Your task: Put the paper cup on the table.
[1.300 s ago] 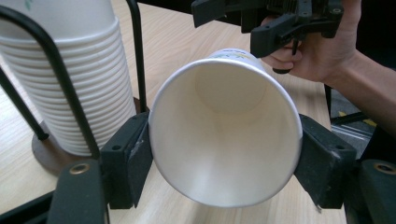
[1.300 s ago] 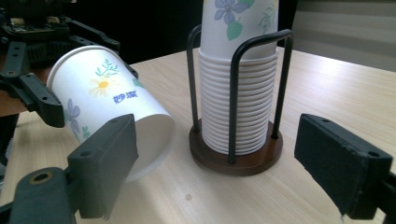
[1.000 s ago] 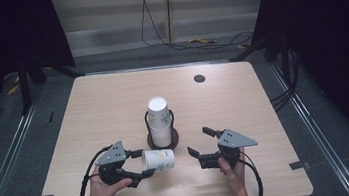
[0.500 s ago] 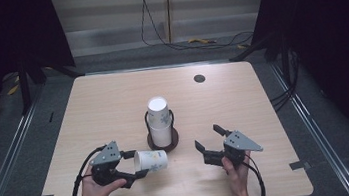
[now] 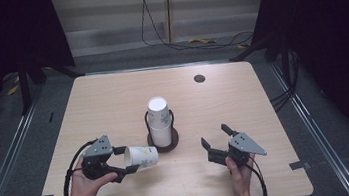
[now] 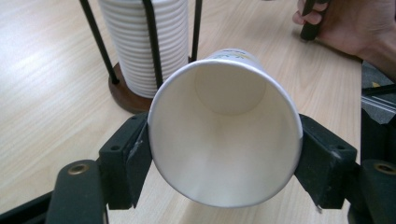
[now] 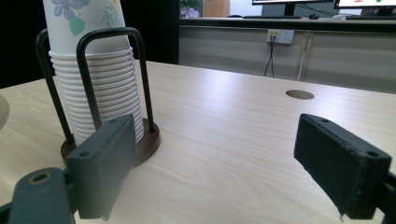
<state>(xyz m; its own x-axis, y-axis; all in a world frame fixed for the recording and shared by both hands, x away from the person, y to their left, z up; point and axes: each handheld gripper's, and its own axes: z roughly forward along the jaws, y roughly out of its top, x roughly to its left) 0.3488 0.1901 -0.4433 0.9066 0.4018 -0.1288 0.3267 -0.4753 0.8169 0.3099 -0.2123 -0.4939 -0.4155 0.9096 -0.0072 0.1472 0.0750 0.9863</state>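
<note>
High view: near the tabletop's front edge, the left gripper (image 5: 120,166) clamps a paper cup (image 5: 141,157) sideways at its rim. The right gripper (image 5: 216,141) waits, jaws apart. Light and crushable, the cup likely needs a gentle rim grip.

No readable text, label, brand, number or sign appears on anything here.

So there's a single white paper cup (image 5: 142,157) with a little floral print, lying on its side with the open mouth facing 9 o'clock, over at about 7 o'clock on the table. The rest, a stack of cups (image 5: 159,121) upside down, sits upright in a black wire holder (image 5: 163,138) on a round dark wood base, roughly dead center.
</note>
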